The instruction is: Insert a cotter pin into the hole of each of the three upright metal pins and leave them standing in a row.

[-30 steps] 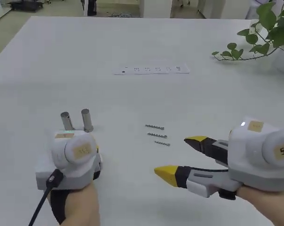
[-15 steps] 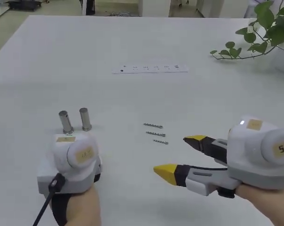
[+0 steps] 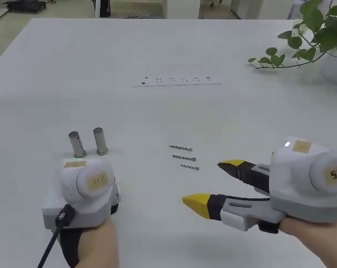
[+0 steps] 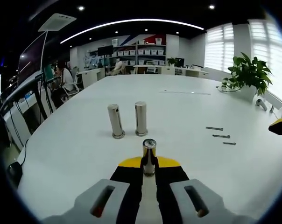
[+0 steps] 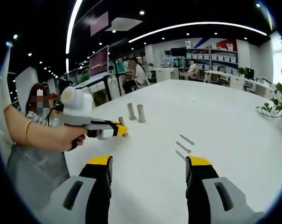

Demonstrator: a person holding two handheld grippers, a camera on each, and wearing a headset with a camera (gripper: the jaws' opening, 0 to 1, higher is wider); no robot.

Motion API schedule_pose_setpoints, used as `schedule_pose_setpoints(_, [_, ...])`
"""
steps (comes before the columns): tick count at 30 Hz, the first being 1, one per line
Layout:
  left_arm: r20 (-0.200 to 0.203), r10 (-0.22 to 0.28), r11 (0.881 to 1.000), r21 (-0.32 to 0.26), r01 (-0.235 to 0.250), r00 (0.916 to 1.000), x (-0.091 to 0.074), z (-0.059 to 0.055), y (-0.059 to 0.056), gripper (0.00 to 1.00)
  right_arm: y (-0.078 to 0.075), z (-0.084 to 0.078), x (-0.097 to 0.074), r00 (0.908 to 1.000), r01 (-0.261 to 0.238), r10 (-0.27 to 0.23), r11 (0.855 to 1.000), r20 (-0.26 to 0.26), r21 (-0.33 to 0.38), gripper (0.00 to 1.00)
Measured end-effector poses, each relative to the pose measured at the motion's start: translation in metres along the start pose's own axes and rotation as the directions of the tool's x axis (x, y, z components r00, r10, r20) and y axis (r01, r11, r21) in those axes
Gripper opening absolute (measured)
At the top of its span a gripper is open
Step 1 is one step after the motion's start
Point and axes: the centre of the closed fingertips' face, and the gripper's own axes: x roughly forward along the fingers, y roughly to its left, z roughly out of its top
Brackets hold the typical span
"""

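Two upright metal pins (image 3: 87, 142) stand side by side on the white table, seen again as pins (image 4: 128, 120) ahead of my left gripper. A third metal pin (image 4: 149, 156) stands upright between the yellow-tipped jaws of my left gripper (image 4: 149, 169), which is shut on it. That left gripper (image 3: 87, 187) sits just in front of the standing pair. Three cotter pins (image 3: 184, 157) lie in a small column mid-table, also as cotter pins (image 5: 183, 146) in the right gripper view. My right gripper (image 3: 214, 183) hovers open to their right with nothing between its jaws.
A white power strip (image 3: 177, 81) lies across the far middle of the table. A potted green plant (image 3: 308, 33) stands at the far right corner. Desks, shelves and seated people fill the room behind.
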Motion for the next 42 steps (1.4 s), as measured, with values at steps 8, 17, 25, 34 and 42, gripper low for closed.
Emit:
schedule_pose_setpoints(8, [-0.005, -0.027, 0.999, 0.018, 0.027, 0.9996, 0.002, 0.001, -0.002, 0.12, -0.002, 0.0, 0.0, 1.0, 0.0, 0.0, 1.0, -0.004, 0.003, 0.65])
schedule_pose_setpoints(17, [0.012, -0.081, 0.995, 0.052, 0.081, 0.9966, -0.002, 0.009, -0.003, 0.21, -0.012, 0.003, 0.002, 0.9997, 0.012, -0.013, 1.0, -0.022, -0.015, 0.62])
schedule_pose_setpoints(25, [0.03, -0.142, 0.984, 0.116, 0.137, 0.9894, -0.01, 0.019, 0.0, 0.29, -0.027, 0.008, 0.007, 0.9984, 0.026, -0.028, 0.999, -0.049, -0.042, 0.53])
schedule_pose_setpoints(34, [0.036, -0.231, 0.966, 0.131, 0.224, 0.9724, -0.021, 0.027, 0.004, 0.43, -0.041, 0.008, 0.018, 0.9932, 0.023, -0.033, 0.996, -0.111, -0.091, 0.39])
schedule_pose_setpoints(42, [0.039, -0.321, 0.94, 0.131, 0.313, 0.9463, -0.03, 0.028, -0.006, 0.6, -0.046, 0.001, 0.029, 0.9829, -0.002, -0.025, 0.989, -0.182, -0.146, 0.31])
